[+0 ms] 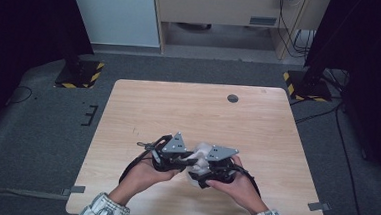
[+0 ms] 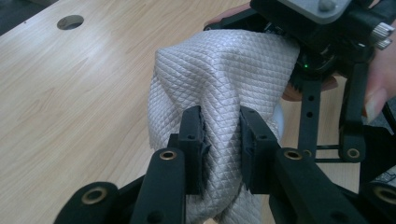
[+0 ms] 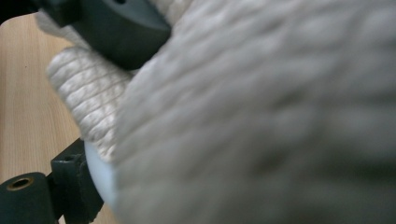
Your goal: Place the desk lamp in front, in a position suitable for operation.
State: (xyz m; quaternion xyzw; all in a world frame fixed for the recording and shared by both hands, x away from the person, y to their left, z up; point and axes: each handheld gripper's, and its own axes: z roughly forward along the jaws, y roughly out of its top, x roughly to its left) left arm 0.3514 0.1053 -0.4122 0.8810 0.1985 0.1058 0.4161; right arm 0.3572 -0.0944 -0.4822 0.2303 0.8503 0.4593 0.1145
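Quilted cloth bunched over wooden table, pinched tight in left gripper. Right gripper pressed against it, jaws impossible to tell.

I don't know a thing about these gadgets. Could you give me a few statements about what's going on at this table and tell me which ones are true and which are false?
1. The left gripper has its jaws closed on a grey quilted cloth. True.
2. The cloth lies spread flat on the table. False: it is bunched up and held between the two grippers.
3. The table is wooden, with a small round hole near its far edge. True.
4. The two grippers are at opposite ends of the table. False: the right gripper is close beside the left one, near the person's edge.
5. A red cup stands on the table. False: there is no cup there.
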